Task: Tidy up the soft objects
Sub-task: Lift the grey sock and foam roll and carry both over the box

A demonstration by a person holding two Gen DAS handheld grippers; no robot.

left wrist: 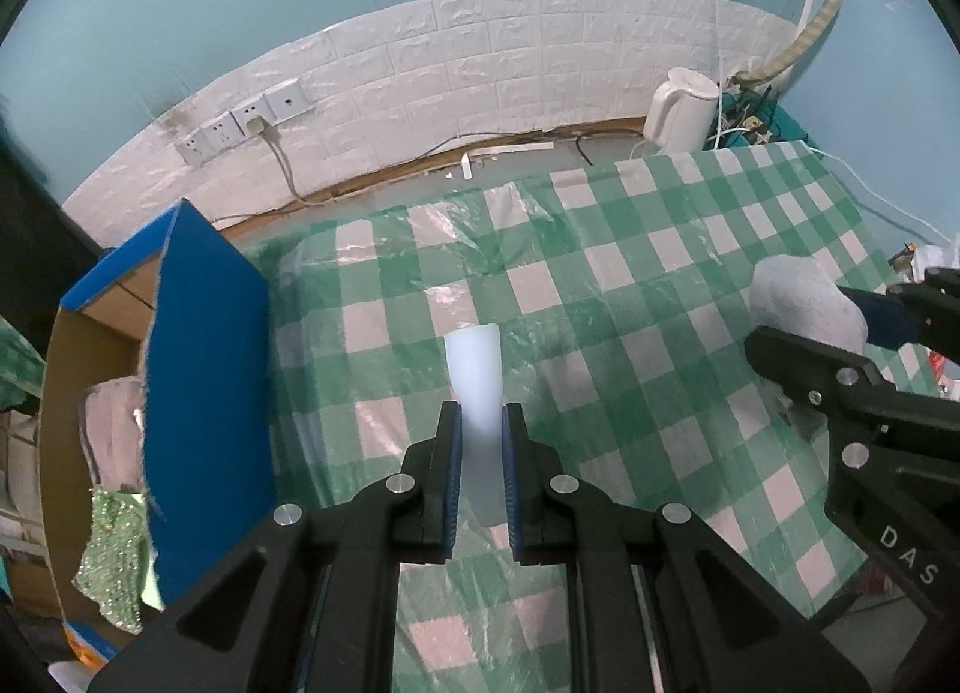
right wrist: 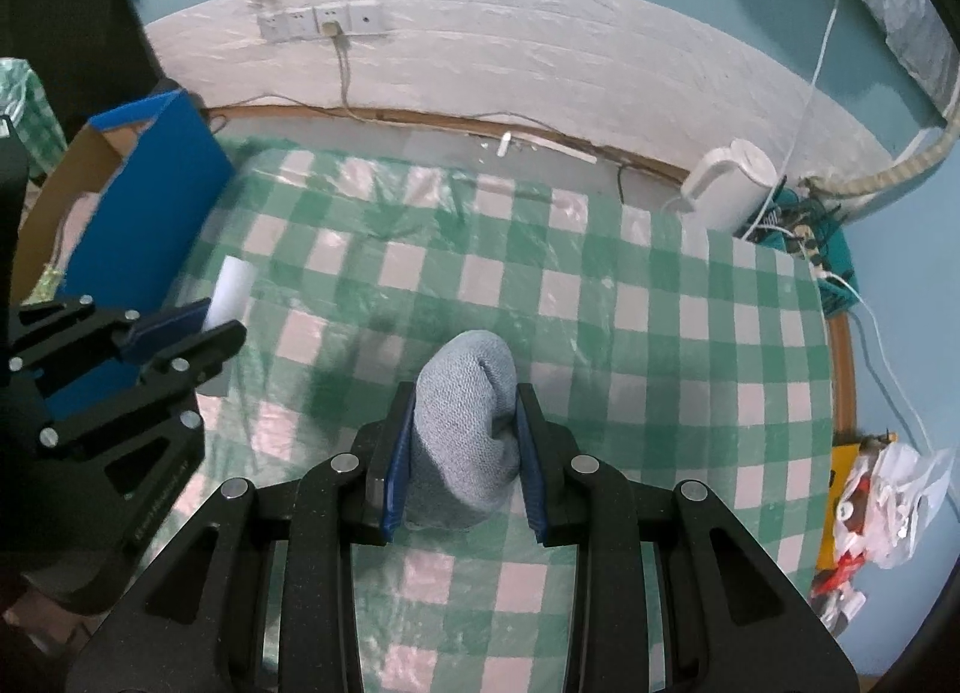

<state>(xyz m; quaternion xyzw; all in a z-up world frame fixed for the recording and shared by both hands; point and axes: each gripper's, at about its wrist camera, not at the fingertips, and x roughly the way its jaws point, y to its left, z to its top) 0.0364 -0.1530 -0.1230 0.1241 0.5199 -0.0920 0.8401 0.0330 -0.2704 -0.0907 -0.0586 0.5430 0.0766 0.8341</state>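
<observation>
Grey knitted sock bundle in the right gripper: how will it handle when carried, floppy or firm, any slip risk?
The grey knitted sock bundle is probably soft but holds shape: it bulges rounded above the right gripper. Likely light, since the fabric sags little. Slip seems unlikely; the ribbed blue pads dent its sides.

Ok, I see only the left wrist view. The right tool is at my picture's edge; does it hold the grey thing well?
Observer: Yes. The right tool is shut on a rolled grey sock, both pads pressed into it.
Operator: What lies past the table's right edge?
Observer: A plastic bag with red and white things inside.
Operator: And my foam, from that side?
Observer: The left tool holds it; it looks close beside the box's blue wall.
</observation>
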